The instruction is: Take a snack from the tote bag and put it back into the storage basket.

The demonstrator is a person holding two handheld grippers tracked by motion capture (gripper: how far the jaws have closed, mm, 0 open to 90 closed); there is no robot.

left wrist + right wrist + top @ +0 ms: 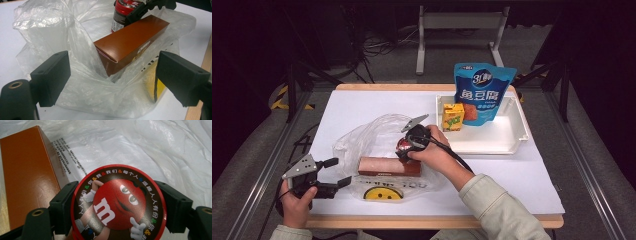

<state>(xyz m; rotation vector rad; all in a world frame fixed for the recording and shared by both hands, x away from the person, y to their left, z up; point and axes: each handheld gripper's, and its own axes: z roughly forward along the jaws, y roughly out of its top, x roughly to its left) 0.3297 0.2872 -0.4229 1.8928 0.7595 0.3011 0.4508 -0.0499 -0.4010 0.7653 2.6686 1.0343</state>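
Clamping red-lidded candy tub (117,206), right gripper (408,143), left gripper (333,173) wide, brown box (131,42) adj.

The M&M's tub (118,203) lid is cut off at the 6 o'clock edge of the right gripper view; the tub body is hidden beneath it. Plastic bag (82,82) film veils the brown carton (131,42) at its 7 o'clock end. Bag print is illegibly small.

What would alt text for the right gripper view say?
Two black jaws clamp a round red-lidded candy tub printed with a cartoon face. To its left lies a long brown box, on a crinkled clear plastic bag.
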